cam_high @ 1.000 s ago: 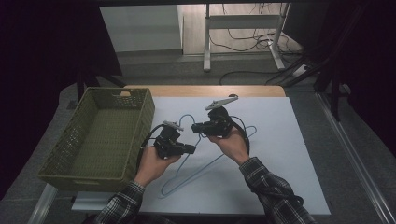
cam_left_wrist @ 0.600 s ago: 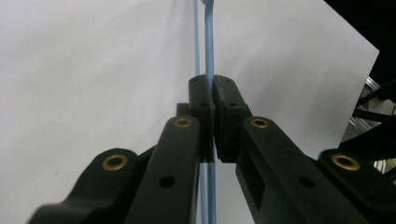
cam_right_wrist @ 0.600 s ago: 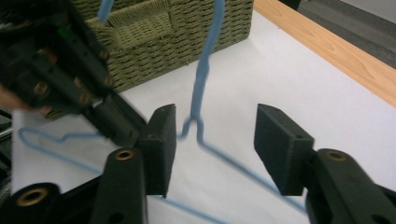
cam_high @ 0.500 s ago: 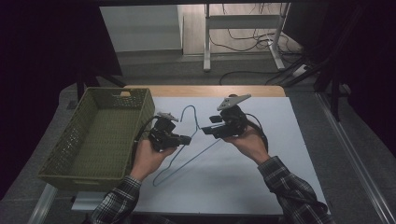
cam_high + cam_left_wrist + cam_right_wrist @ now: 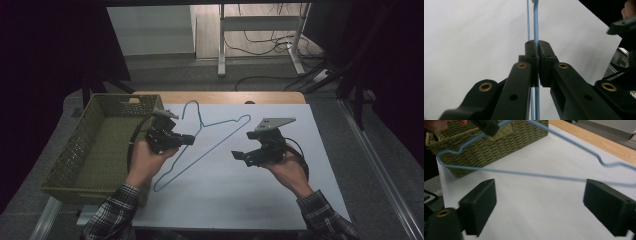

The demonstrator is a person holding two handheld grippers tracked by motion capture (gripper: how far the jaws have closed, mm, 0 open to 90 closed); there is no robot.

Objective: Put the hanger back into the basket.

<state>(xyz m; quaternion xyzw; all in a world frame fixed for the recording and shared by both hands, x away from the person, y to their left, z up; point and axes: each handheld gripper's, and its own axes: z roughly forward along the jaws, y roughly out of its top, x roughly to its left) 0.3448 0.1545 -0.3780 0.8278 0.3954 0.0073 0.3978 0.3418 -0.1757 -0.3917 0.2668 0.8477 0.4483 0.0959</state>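
Observation:
A blue wire hanger (image 5: 210,149) spreads over the white sheet, its hook toward the far side. My left gripper (image 5: 189,139) is shut on one of its wires just right of the basket. In the left gripper view the jaws (image 5: 538,53) pinch the thin blue wire (image 5: 535,22), which runs straight up between them. My right gripper (image 5: 239,155) is open to the right of the hanger and does not touch it. In the right gripper view the gripper (image 5: 544,205) stands wide apart, and the hanger's long wire (image 5: 524,173) crosses beyond the jaws.
A green woven basket (image 5: 125,97) stands at the left of the white sheet (image 5: 225,205); it also appears in the right gripper view (image 5: 499,147). A wooden table edge (image 5: 225,97) runs along the far side. Beyond it are desk legs and cables on the floor.
The right gripper has drawn away to the right and nearer the front edge, jaws open. The left gripper has carried the hanger farther from the person, so its hook sits closer to the far edge.

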